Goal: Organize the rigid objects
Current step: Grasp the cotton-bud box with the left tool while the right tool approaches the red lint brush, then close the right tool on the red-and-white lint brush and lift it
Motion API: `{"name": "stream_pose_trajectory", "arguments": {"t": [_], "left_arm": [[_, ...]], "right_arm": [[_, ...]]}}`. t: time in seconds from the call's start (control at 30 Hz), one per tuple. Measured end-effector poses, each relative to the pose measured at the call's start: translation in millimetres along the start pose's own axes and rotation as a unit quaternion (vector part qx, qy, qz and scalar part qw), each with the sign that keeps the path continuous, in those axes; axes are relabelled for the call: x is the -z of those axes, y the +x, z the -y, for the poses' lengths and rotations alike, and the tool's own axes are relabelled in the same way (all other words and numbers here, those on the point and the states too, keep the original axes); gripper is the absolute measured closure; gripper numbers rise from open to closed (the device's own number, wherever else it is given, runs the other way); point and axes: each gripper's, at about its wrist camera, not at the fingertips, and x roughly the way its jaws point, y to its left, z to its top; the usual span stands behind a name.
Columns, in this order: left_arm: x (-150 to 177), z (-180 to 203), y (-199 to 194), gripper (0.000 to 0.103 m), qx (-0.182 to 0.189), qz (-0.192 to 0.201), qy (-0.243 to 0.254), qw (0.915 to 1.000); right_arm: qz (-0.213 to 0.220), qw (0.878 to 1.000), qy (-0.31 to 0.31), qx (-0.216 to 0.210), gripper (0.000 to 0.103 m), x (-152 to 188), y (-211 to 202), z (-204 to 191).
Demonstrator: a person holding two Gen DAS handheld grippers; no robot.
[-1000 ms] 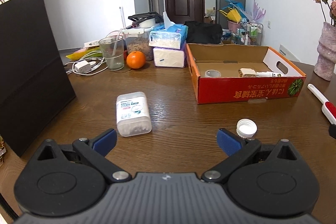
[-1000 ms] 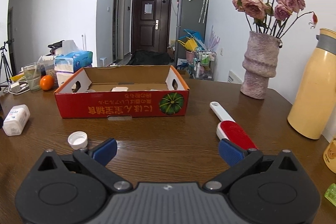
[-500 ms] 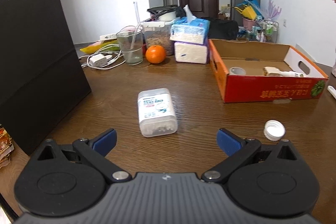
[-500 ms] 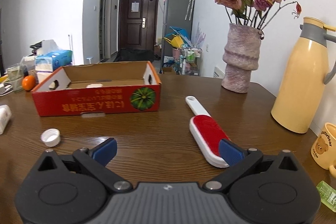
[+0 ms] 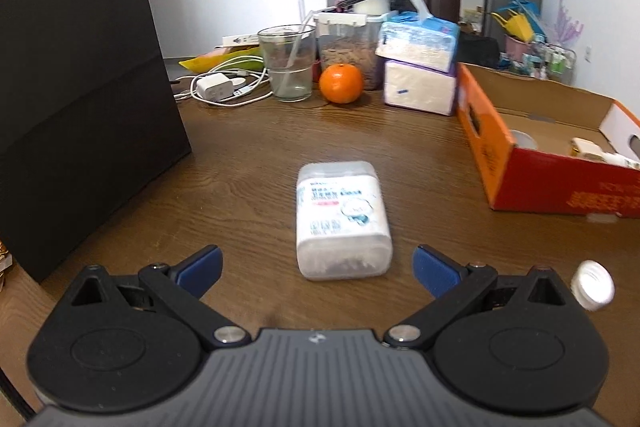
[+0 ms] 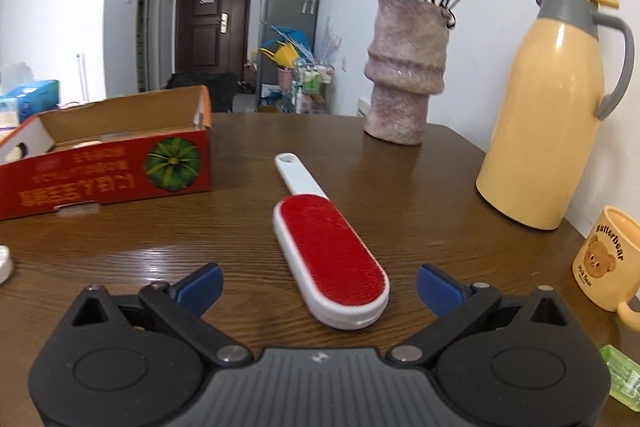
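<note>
Brown wood desk [image 5: 248, 163], cluttered. Far left stood a black bag [image 5: 80, 67]. Left tongs [image 5: 316, 269] were spread wide, nothing between them, hovering just short of the swab box [image 5: 342, 219], which lay flat on its side, centred on the gap. Looked like light, stiff, clear plastic with smooth walls, so probably slippery; I'd pinch across the long flat sides near the middle, not the rounded corners. A white cap [image 5: 592, 283] lay loose beside the right finger. Behind: a glass [image 5: 286, 63], an orange [image 5: 341, 83], tissue packs [image 5: 418, 67]. The red carton [image 5: 560, 187] sat right of the swab box, open-topped, a few small items already inside; likely the drop spot.

Right tongs [image 6: 318, 287] were also spread, empty, lined up on the lint brush [image 6: 330, 255], which lay flat with its red head nearest and white handle pointing away, toward the carton [image 6: 108, 167]. Rigid, light, long; the pile face may give some grip, and the head's edges look the best hold. A grab that far from centre could let the handle swing. Vase [image 6: 406, 83], flask [image 6: 552, 107] and mug [image 6: 606, 263] stood well apart to the right.
</note>
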Motion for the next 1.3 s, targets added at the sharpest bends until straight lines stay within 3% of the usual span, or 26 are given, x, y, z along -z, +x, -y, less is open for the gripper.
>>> {"name": "stream_pose_trajectory", "arguments": {"t": [0.37, 0.63, 0.73, 0.77, 0.8, 0.97, 1.3], "left_arm": [[-14.2, 7.4, 65.7, 0.0, -0.032, -0.033, -0.041, 0.9981], [-18.5, 8.5, 78.8, 0.0, -0.042, -0.021, -0.053, 0.9975], [-20.6, 8.2, 85.5, 0.016, -0.029, -0.026, -0.058, 0.9976], [-20.9, 8.1, 87.8, 0.034, -0.022, -0.031, -0.059, 0.9976], [-21.1, 8.9, 88.0, 0.036, -0.023, -0.027, -0.055, 0.9979], [-21.3, 4.8, 84.4, 0.037, -0.015, -0.021, -0.058, 0.998], [-21.4, 13.0, 43.3, 0.037, 0.001, 0.036, -0.047, 0.9983]], "right_arm": [[-0.002, 1.0, 0.016, 0.001, 0.0, -0.1, 23.0, 6.0], [0.005, 1.0, 0.011, -0.004, 0.0, -5.7, 33.7, 1.9], [0.007, 1.0, 0.013, -0.001, 0.0, -8.7, 38.0, 2.8], [0.007, 1.0, 0.014, -0.001, 0.0, -9.1, 39.4, 3.0], [0.007, 1.0, 0.015, 0.001, 0.0, -9.6, 40.9, 3.4], [0.004, 1.0, 0.018, 0.006, 0.0, -11.5, 48.0, 7.5], [-0.008, 1.0, 0.026, 0.005, 0.0, -16.6, 65.9, 16.3]]}}
